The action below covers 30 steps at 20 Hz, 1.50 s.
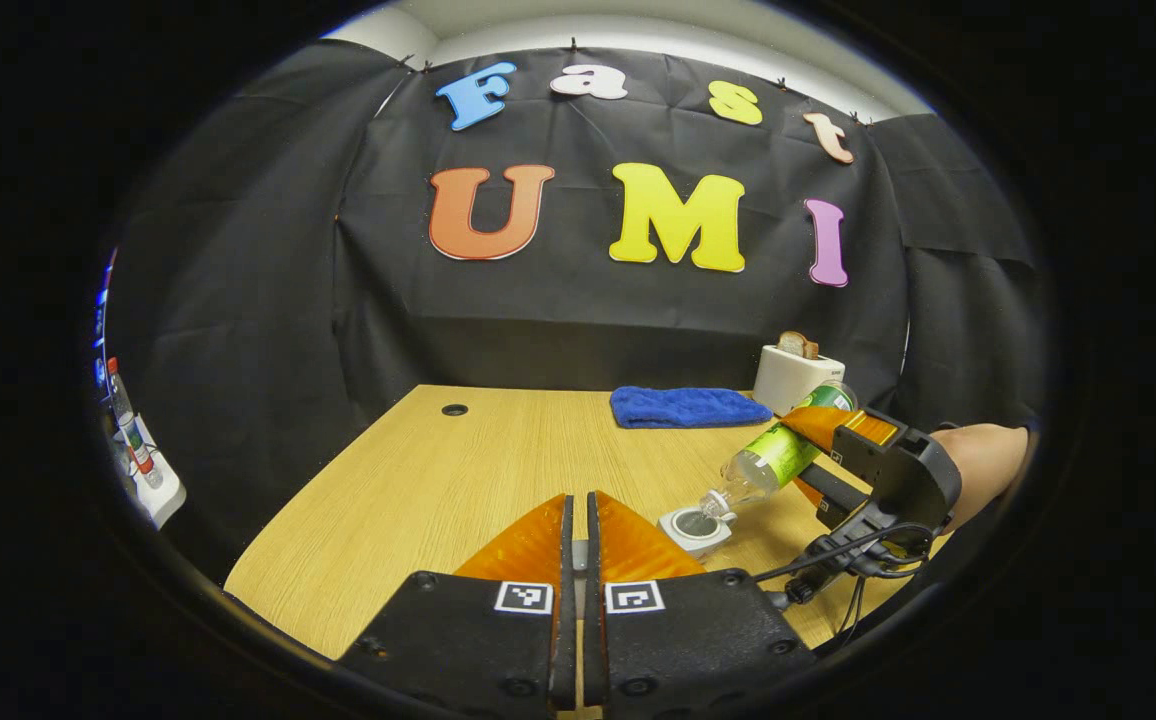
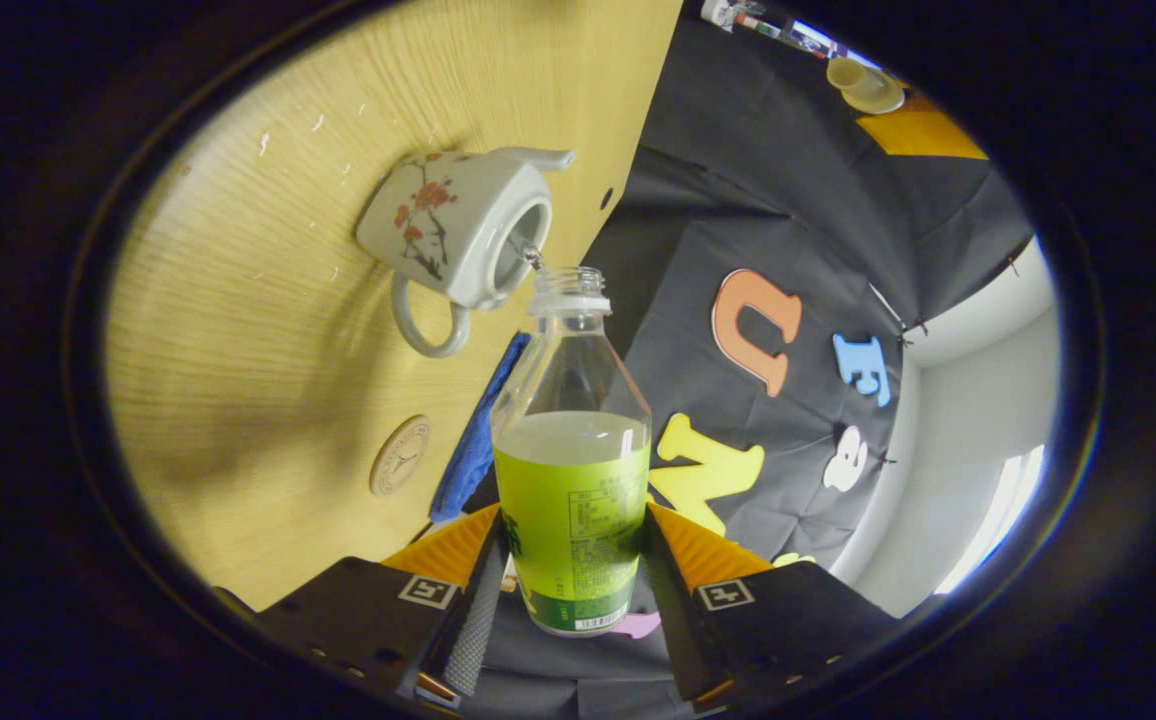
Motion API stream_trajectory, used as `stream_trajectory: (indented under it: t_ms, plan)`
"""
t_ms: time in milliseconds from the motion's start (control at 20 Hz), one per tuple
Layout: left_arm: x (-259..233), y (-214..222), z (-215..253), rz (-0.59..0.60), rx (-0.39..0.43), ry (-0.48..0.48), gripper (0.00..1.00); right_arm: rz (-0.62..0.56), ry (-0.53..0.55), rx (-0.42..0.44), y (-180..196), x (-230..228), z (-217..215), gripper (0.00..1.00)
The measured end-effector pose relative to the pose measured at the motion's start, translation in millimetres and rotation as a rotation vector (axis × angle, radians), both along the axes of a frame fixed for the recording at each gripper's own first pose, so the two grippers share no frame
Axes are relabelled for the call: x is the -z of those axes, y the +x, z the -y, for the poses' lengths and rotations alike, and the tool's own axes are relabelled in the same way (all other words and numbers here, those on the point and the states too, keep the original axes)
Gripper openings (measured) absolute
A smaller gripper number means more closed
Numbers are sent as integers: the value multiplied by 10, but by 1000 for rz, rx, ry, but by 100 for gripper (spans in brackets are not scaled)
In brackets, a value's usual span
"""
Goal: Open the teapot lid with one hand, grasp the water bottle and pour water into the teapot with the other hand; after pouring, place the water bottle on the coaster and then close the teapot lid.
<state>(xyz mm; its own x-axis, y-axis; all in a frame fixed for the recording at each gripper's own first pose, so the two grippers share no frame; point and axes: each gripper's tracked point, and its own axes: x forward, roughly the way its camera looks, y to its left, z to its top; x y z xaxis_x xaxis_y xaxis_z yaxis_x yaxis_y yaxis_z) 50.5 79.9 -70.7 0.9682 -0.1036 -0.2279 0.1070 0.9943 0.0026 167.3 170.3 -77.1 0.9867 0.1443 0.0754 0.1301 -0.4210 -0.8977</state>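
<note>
The right gripper (image 2: pixel 570 560), clamped on the water bottle (image 2: pixel 572 470), tips its mouth over the open teapot (image 2: pixel 453 240) on the table (image 1: pixel 458 470); the left gripper (image 1: pixel 579 530), fingers together, hovers nearby, lid unseen.

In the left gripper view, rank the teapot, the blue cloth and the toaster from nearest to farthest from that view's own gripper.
1. Teapot: just right of the left gripper, on the table, bottle tipped over it.
2. Blue cloth: farther back, toward the table's far edge.
3. Toaster: farthest, behind the cloth's right end, by the wall.
</note>
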Motion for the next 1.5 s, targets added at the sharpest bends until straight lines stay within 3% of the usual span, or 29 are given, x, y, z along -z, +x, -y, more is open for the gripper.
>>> stream_trajectory:
  t_ms: [1000, 1500]
  plan:
    - [3, -38, -33, -2, 3, -2, 5, 62, -217, 20, -85, -239, -146, 71]
    - [-25, -48, -23, 5, 10, 2, 5, 47, -208, 23, -48, -188, -142, 73]
